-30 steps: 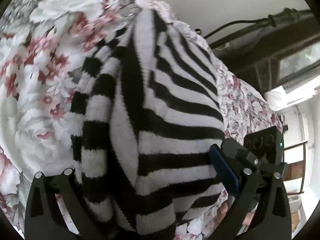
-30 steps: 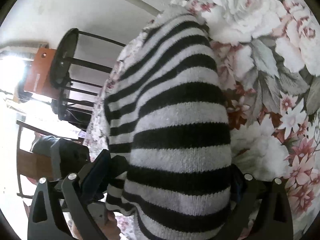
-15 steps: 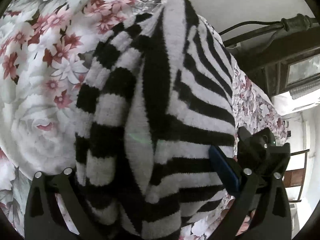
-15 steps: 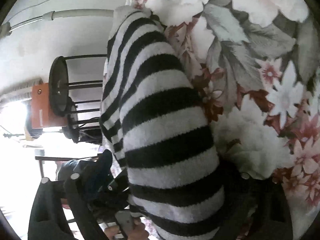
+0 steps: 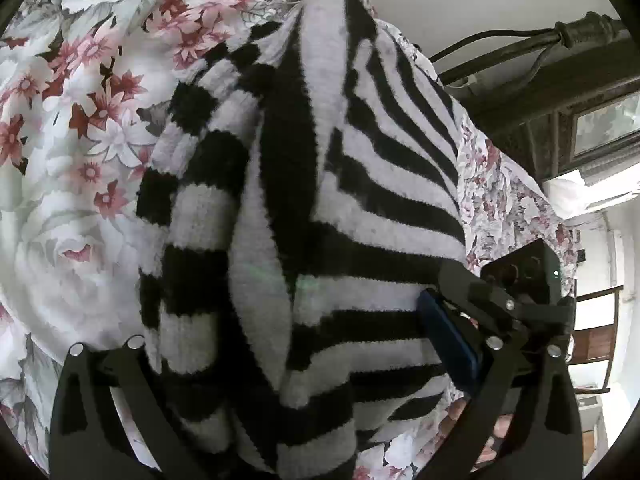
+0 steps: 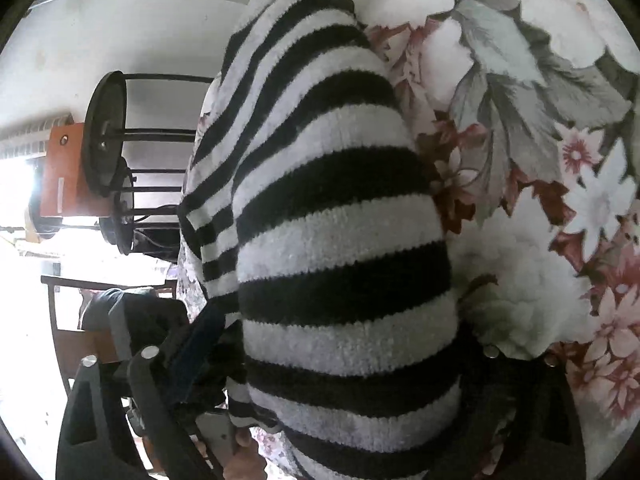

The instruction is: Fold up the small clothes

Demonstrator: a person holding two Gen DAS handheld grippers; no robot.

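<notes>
A black-and-white striped knit sweater [image 5: 304, 216] lies bunched on a floral bedsheet [image 5: 72, 152]. My left gripper [image 5: 312, 364] has the sweater's edge filling the gap between its two fingers; the fabric hides the inner pads. The right gripper appears in this view at the right [image 5: 496, 312], beside the sweater's edge. In the right wrist view the sweater [image 6: 336, 240] fills the gap of my right gripper [image 6: 320, 368], draped over its right finger. The left gripper [image 6: 160, 344] shows at lower left there.
The floral bedsheet [image 6: 540, 160] spreads around the sweater. A black round metal stool [image 6: 108, 136] and an orange box [image 6: 60, 168] stand off the bed's edge. A white wall, a dark cable [image 5: 520, 36] and a window frame lie behind.
Both grippers have swung with the sweater's edge, carrying it further over the garment. The fabric is more bunched and doubled over than a second ago.
</notes>
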